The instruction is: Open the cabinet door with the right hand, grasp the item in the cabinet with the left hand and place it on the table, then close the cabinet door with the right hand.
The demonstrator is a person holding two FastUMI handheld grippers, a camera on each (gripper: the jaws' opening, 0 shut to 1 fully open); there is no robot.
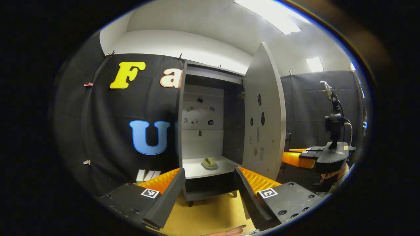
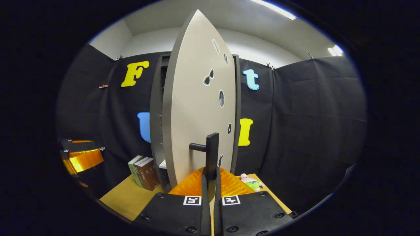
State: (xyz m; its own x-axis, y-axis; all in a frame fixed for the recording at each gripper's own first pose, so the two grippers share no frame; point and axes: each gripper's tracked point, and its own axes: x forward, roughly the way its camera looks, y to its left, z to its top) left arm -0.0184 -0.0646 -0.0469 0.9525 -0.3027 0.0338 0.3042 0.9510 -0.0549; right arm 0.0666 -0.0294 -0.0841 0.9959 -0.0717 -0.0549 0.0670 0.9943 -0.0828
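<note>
The grey cabinet (image 1: 183, 131) stands on the table with its door (image 1: 265, 121) swung wide to the right. On its white shelf lies the item (image 1: 209, 162), a small yellow-green object on a little grey dish. My left gripper (image 1: 210, 183) is open in front of the shelf, some way short of the item, with nothing between its fingers. In the right gripper view the door (image 2: 197, 108) faces me nearly edge-on. My right gripper (image 2: 210, 173) is shut on the dark bar handle (image 2: 212, 152). The right gripper (image 1: 297, 158) also shows beyond the door's outer edge.
The yellow table (image 1: 206, 213) runs under the cabinet. Three books (image 2: 143, 172) stand left of the cabinet and a small plush toy (image 2: 251, 182) lies to its right. The left gripper (image 2: 80, 157) shows at the far left of the right gripper view.
</note>
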